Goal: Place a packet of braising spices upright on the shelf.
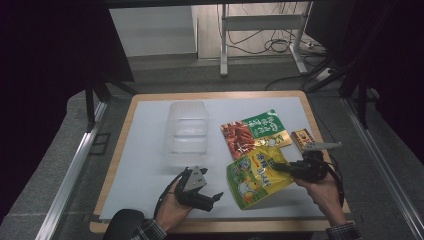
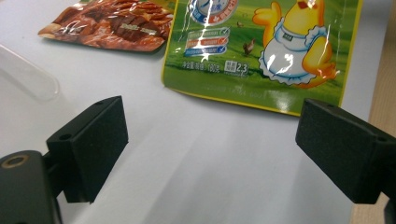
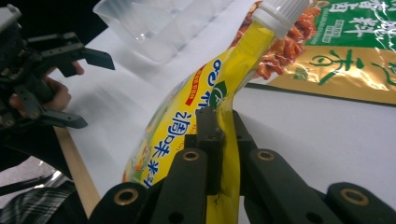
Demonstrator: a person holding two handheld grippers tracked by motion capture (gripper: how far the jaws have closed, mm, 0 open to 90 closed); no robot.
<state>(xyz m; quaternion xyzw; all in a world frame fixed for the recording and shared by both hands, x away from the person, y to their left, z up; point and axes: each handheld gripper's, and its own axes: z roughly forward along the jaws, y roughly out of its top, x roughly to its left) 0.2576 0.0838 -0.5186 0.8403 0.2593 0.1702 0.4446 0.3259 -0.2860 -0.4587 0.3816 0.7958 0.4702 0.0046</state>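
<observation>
Jaws of the right gripper [image 3: 219,135] were clamped on the edge of the yellow pouch [image 1: 257,176], pinching the thin side seam below its white cap [image 3: 280,13], and in the right gripper view the pouch rose bent and curved away from the pads rather than lying flat. From the high view the pouch sat near the front right of the white table [image 1: 145,170], its lower part apparently resting on the surface, overlapping the near edge of the green and red snack bag [image 1: 255,131] behind it. A small brown packet [image 1: 302,137] lay just beside that bag at the table's right edge, and the clear plastic container [image 1: 186,131] stood well apart to the left, empty as far as could be told. The left gripper [image 1: 216,196] hovered near the front edge with its 2 pads spread wide and nothing between them; its own view looked across bare table toward the pouch's bottom corner. The step in hand looked like the pick-up of the pouch, with the grasp made and the lift only begun. The next move probably called for raising the pouch clear of the snack bag and carrying it left toward the container, which seemed the likely destination. Because the grip was on a floppy edge, the pouch would likely sag and swing, so a slow carry, or support from the open left gripper, would help.
</observation>
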